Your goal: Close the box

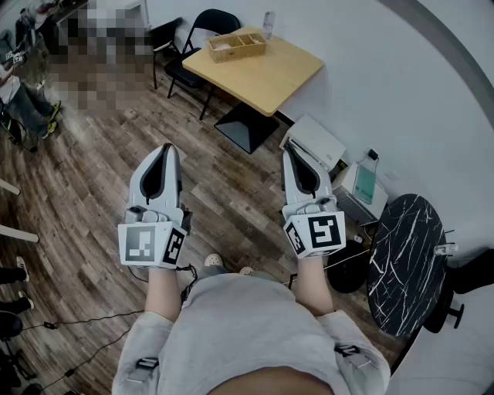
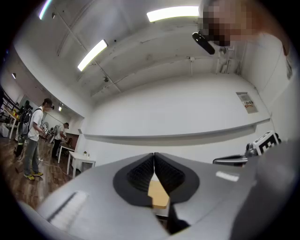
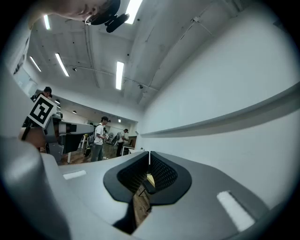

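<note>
The box [image 1: 235,46] is a light wooden tray-like one with compartments; it rests at the far edge of a small wooden table [image 1: 266,77] across the room. Both grippers are held up side by side over the wooden floor, well short of that table. My left gripper [image 1: 165,150] has its jaws shut tip to tip with nothing between them, as the left gripper view [image 2: 154,160] also shows. My right gripper [image 1: 292,156] is likewise shut and empty, its black pads meeting in the right gripper view [image 3: 149,162]. Both point up and forward toward the white wall.
A clear bottle [image 1: 268,23] stands on the table by the box. Black chairs [image 1: 202,31] sit behind it. A white machine [image 1: 315,143] and a bin with a teal bottle [image 1: 365,182] lie on the floor by the wall. A black marbled round table [image 1: 406,262] is at my right. People stand far left.
</note>
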